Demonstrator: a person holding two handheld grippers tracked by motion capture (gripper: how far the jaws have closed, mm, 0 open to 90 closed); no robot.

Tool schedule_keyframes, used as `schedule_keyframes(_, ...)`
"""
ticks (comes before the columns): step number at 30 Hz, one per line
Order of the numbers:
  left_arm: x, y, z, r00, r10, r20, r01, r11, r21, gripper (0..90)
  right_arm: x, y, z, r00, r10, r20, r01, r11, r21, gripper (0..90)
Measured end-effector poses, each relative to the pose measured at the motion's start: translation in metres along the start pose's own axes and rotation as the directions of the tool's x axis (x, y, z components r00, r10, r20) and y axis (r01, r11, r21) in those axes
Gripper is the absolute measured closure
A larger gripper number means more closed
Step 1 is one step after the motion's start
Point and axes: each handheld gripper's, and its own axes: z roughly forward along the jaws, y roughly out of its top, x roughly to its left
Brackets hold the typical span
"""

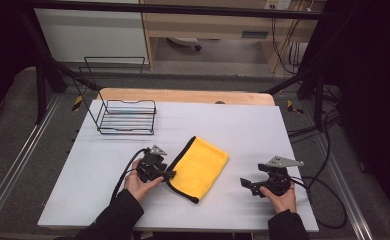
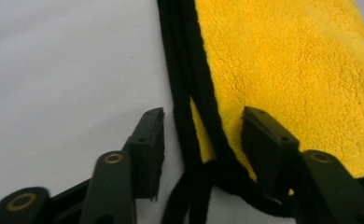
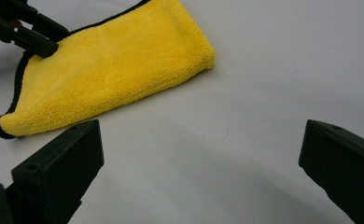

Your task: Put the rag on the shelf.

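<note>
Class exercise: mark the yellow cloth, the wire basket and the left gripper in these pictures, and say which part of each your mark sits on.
yellow cloth (image 1: 201, 167), high view, middle of its folded top face.
wire basket (image 1: 127, 131), high view, near rim wire.
left gripper (image 2: 203, 126), left gripper view, midway between its fingertips, at the cloth's black edge.

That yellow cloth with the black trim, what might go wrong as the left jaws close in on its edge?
The yellow cloth is folded, with several black edges stacked between the left gripper jaws. They may pinch only one layer, or slide off the thin trim. Pulling could also drag the whole cloth instead of unfolding it.
</note>
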Motion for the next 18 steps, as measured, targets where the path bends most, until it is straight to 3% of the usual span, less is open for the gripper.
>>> schedule_keyframes(6,-0.0011,0.0004,-0.0003,0.9996,-0.021,0.019,0.02,0.9997,0.016,61.7,0.0003,0.0002,0.0006,1.0,-0.001,0.001,0.001,1.0,-0.003,0.5)
schedule_keyframes(7,-0.0016,0.0005,-0.0004,0.9993,-0.026,0.028,0.025,0.9995,0.02,68.8,0.0009,0.0004,0.0007,1.0,0.001,-0.001,-0.001,1.0,-0.002,0.5)
schedule_keyframes(10,-0.0023,0.0008,-0.0006,0.998,-0.045,0.046,0.043,0.9987,0.025,74.2,0.0018,0.0009,0.0021,1.0,-0.007,-0.003,0.007,1.0,-0.002,0.5)
schedule_keyframes(18,-0.0064,0.0002,-0.008,0.9987,-0.043,0.028,0.042,0.9988,0.026,79.0,0.0025,0.0009,0.0021,1.0,-0.004,-0.007,0.004,1.0,0.0,0.5)
